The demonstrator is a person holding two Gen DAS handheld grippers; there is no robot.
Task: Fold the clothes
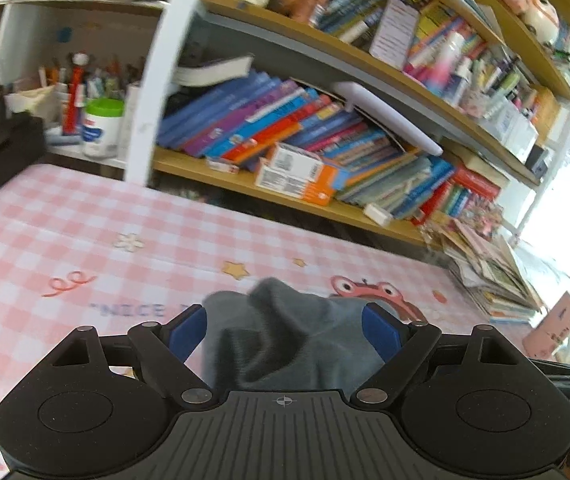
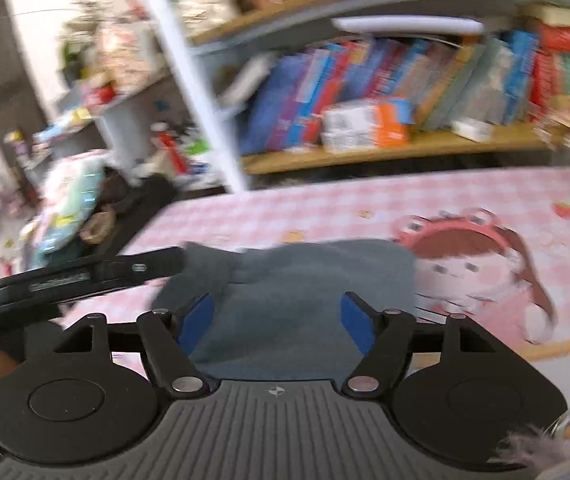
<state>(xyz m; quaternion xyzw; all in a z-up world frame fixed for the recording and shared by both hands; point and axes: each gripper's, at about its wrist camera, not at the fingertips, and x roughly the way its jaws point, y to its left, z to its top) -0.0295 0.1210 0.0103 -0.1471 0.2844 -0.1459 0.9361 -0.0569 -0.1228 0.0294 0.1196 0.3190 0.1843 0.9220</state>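
Observation:
A grey garment (image 1: 285, 340) lies bunched on a pink checked cloth (image 1: 85, 240) that covers the table. My left gripper (image 1: 285, 326) is open, its blue pads on either side of the raised folds of the garment. In the right wrist view the same grey garment (image 2: 305, 280) lies flatter on the pink cloth (image 2: 365, 200). My right gripper (image 2: 277, 320) is open above it, jaws wide. The left gripper's body (image 2: 85, 276) shows at the garment's left edge. The right wrist view is blurred by motion.
Wooden shelves packed with books (image 1: 285, 128) stand right behind the table. A white post (image 1: 157, 80) rises at the table's back edge. A cluttered white shelf with jars and pens (image 1: 85, 100) is at the left. A stack of papers (image 1: 493, 272) sits at the right.

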